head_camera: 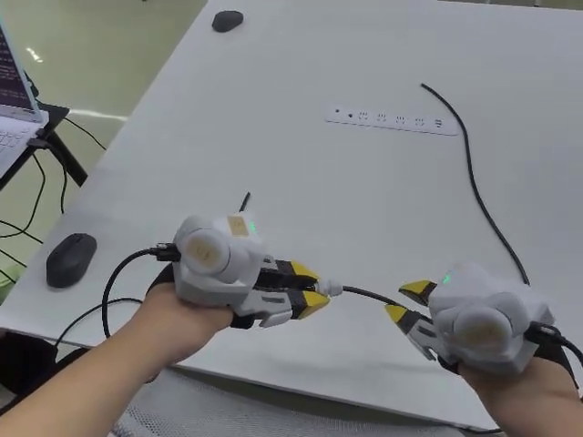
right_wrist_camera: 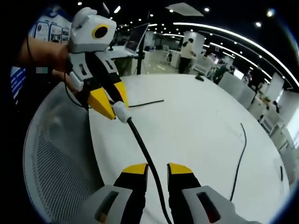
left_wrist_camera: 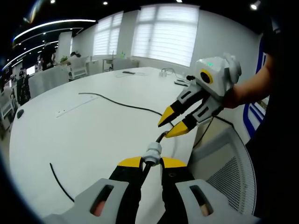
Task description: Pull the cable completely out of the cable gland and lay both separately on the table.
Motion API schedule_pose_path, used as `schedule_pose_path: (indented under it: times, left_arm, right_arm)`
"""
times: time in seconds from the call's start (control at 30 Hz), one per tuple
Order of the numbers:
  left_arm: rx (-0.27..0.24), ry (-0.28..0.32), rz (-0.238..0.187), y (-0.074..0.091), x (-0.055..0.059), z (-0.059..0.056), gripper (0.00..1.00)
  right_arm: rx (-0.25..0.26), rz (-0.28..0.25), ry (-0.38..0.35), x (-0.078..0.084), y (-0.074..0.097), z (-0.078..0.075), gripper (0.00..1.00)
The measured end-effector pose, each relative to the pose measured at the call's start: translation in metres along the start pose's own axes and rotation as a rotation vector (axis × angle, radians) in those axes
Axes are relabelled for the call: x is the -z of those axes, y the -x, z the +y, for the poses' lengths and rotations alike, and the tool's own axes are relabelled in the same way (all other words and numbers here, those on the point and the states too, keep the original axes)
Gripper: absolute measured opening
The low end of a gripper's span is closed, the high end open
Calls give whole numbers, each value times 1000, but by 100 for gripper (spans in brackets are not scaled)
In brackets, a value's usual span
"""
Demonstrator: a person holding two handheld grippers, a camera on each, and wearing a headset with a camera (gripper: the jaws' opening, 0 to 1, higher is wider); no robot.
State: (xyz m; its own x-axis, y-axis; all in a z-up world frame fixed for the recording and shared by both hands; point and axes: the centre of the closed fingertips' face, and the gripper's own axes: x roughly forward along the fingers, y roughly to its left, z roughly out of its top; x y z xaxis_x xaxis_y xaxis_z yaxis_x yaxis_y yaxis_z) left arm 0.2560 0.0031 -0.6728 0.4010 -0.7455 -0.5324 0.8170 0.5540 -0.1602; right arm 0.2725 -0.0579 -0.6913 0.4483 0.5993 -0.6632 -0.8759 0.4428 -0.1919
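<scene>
L gripper (head_camera: 311, 287) closed on white cable gland (head_camera: 333, 289), black cable (head_camera: 366, 294) runs btwn R gripper (head_camera: 407, 302) 2 jaws, partly open, not clamped, above white table (head_camera: 273, 137) edge

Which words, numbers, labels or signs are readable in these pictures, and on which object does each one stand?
No text here can be read with certainty.
On the laptop screen: lines of text, too blurred to read.
On the power strip: small marks, too small to read.
On the wall posters: print, too blurred to read.
</scene>
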Motion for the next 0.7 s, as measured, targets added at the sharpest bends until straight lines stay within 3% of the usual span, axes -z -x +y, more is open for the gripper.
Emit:
schedule_pose_path:
  times: [0.13, 0.33, 0.7]
  left_arm:
    - [3, -7, 3, -1, 0, -1, 15]
    - [6, -14, 5, -3, -2, -1, 15]
    - [4, -26, 13, -5, -4, -3, 15]
  right_arm:
    - [-10, -27, 97, -22, -3, 10, 14]
    - [-24, -21, 169, -29, -8, 21, 11]
    - [-31, -33, 201, -34, -9, 24, 1]
